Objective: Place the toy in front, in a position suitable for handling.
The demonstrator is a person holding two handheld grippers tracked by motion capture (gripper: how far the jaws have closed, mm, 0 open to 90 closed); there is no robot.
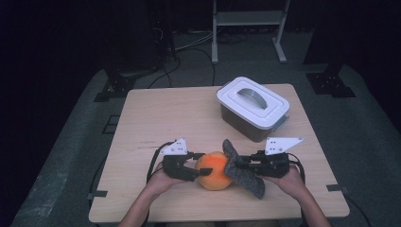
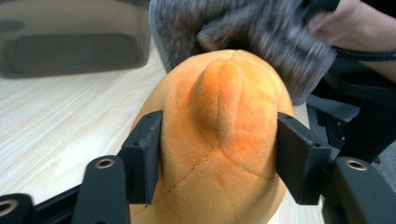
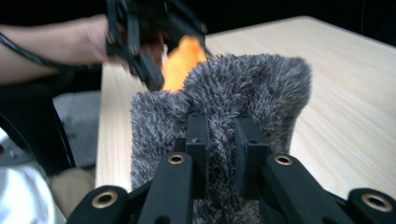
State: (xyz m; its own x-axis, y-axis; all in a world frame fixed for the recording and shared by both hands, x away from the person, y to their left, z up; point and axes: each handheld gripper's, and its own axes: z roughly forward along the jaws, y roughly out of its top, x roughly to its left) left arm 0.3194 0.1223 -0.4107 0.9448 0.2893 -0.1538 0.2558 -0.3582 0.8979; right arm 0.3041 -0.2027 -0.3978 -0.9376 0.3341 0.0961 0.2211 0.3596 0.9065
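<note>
The plush toy [image 1: 213, 170] is bright orange, deeper orange along its raised middle seam and paler, nearly yellow, toward its sides. The cloth [image 1: 243, 170] is a fuzzy grey, flecked with lighter and darker fibres. The left gripper [image 1: 196, 171] and the right gripper [image 1: 241, 163] are both black, with brass-coloured rings at the jaw pivots, and each carries a pale grey, nearly white, plate on top. The desk [image 1: 161, 113] is light wood with a fine, straight grain. The box [image 1: 253, 108] has a white lid with a grey handle; its body looks dark and smoky, possibly see-through brown. The floor [image 1: 373, 127] is grey.
</note>
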